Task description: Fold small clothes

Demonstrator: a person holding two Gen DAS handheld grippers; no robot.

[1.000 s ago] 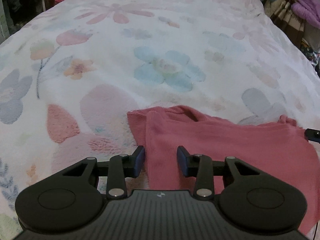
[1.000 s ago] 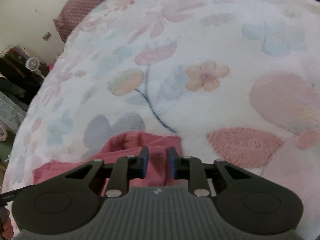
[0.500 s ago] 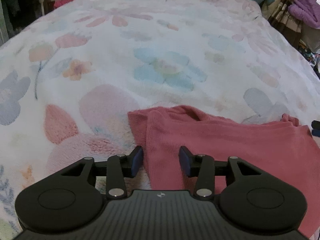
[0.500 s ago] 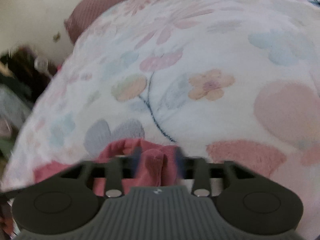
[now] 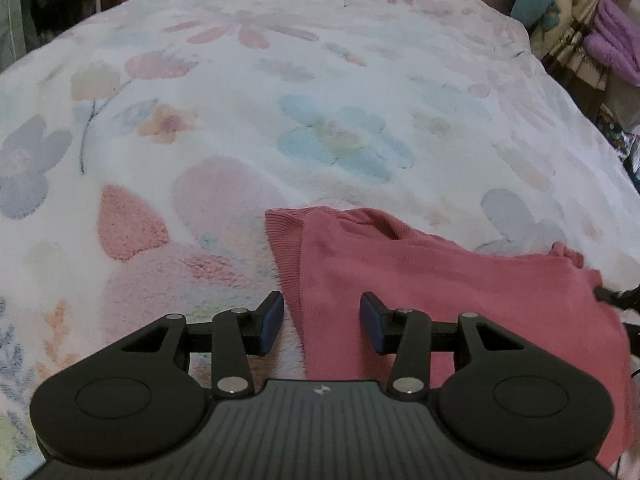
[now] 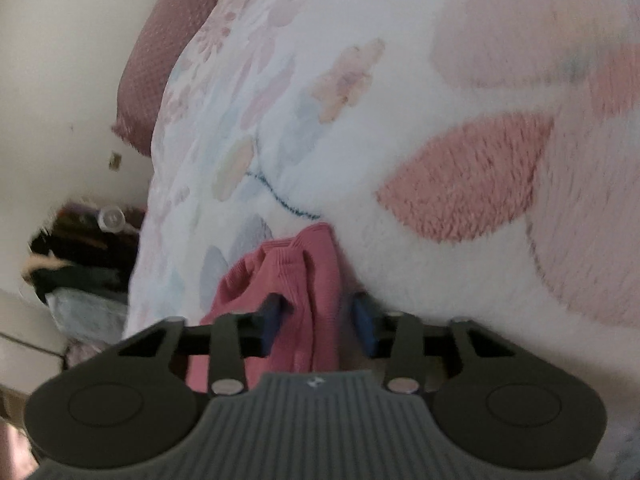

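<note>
Pink knit garment point(image 5: 460, 280) is lying on the bed, spread over a fluffy white blanket point(image 5: 320, 100) printed with big pastel flowers, down at the near edge of it. The left gripper point(image 5: 320, 324) is hovering right over the garment's ribbed left edge with its jaws standing roughly half apart; the blue pads point(image 5: 270, 326) sit either side of that hem but neither one presses on the fabric, so it isn't holding anything. Over on the other end, the right gripper point(image 6: 320, 316) has a bunched-up fold of the same garment point(image 6: 308, 280) sticking up between its jaws, and those jaws are closing in on it. The left-hand pad point(image 6: 272, 316) looks like it's touching the cloth, but there's still a visible gap on the other side, so no real pinch on it, though that view is a bit blurry. A mauve pillow point(image 6: 160, 60) sits at the head of the bed against a cream wall point(image 6: 60, 80), and there's a heap of dark clutter point(image 6: 80, 248) down beside the bed.
</note>
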